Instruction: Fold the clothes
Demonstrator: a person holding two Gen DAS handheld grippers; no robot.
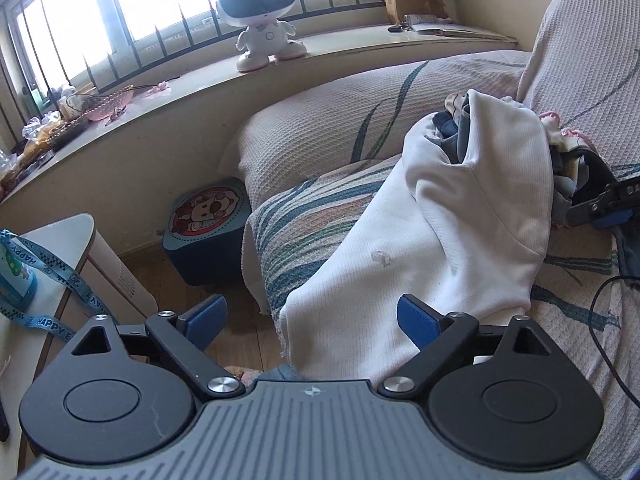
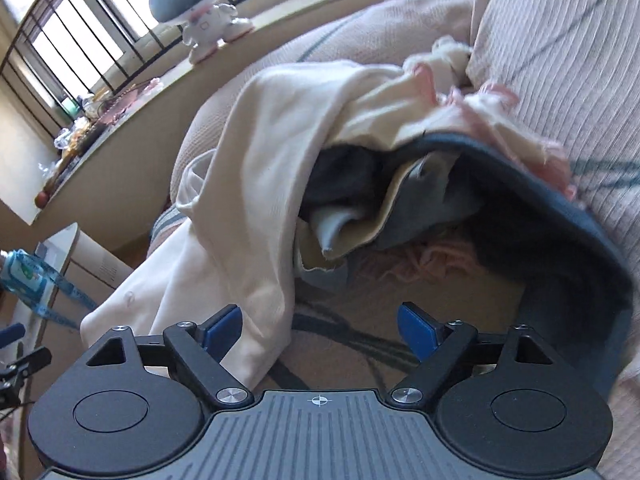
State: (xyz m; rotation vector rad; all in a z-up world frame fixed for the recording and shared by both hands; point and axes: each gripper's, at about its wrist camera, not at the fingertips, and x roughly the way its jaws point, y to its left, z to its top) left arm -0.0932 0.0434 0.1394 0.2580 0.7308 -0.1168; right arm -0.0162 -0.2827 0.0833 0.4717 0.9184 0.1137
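Note:
A white ribbed garment [image 1: 432,240] lies draped over a heap of clothes on the sofa, its lower end hanging off the seat edge. My left gripper [image 1: 312,322] stands open above that hanging end, pads apart from the cloth. In the right wrist view the same white garment [image 2: 256,184] covers the left of the heap, with a dark blue piece [image 2: 540,216], a pale blue piece [image 2: 336,220] and a pink-and-cream one [image 2: 480,104] beside it. My right gripper [image 2: 320,328] is open, with a fold of white cloth by its left pad and nothing gripped.
The sofa [image 1: 360,120] has a striped waffle cover. A blue stool [image 1: 208,224] stands on the wooden floor to its left, next to a white side table [image 1: 60,248] with a blue ribbon. A toy robot [image 1: 260,12] stands on the windowsill. A black cable [image 1: 600,320] lies on the seat.

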